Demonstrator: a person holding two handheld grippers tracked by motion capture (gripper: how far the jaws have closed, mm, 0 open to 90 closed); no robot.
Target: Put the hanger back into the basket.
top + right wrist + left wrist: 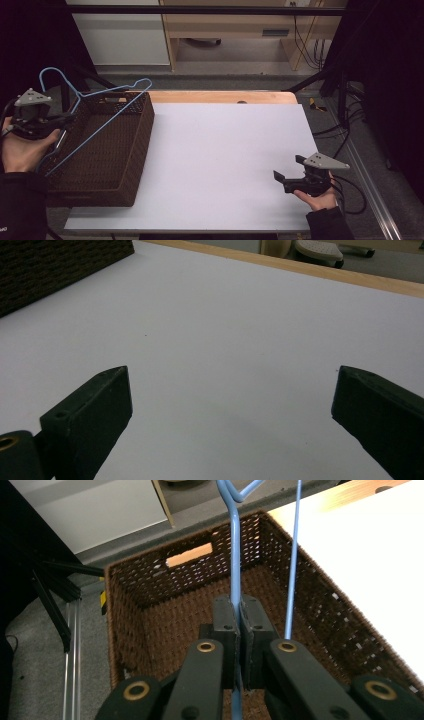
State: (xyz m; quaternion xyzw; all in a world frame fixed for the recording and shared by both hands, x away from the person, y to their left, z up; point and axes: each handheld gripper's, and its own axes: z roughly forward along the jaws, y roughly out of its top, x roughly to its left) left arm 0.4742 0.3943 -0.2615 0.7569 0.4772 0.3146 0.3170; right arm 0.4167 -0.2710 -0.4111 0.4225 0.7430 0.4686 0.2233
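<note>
The left tongs (236, 645) are pinching a blue wire hanger (95, 107) by one wire, holding it tilted above the brown wicker basket (142, 135); its long axis is running from the person's side toward the far rim, hook rearward. The right tongs (289, 179) are idling spread, well apart, over the white worktop (225, 155). Wooden shelving (240, 25) is standing behind.

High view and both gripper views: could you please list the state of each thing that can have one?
Left gripper: shut on the hanger, jaws clamped on one wire.
Right gripper: open, nothing between the jaws, over the white table surface.
Blue wire hanger: held up, tilted over the basket's near-left side.
Brown woven basket: upright on the table's left part, nothing seen lying inside.
</note>
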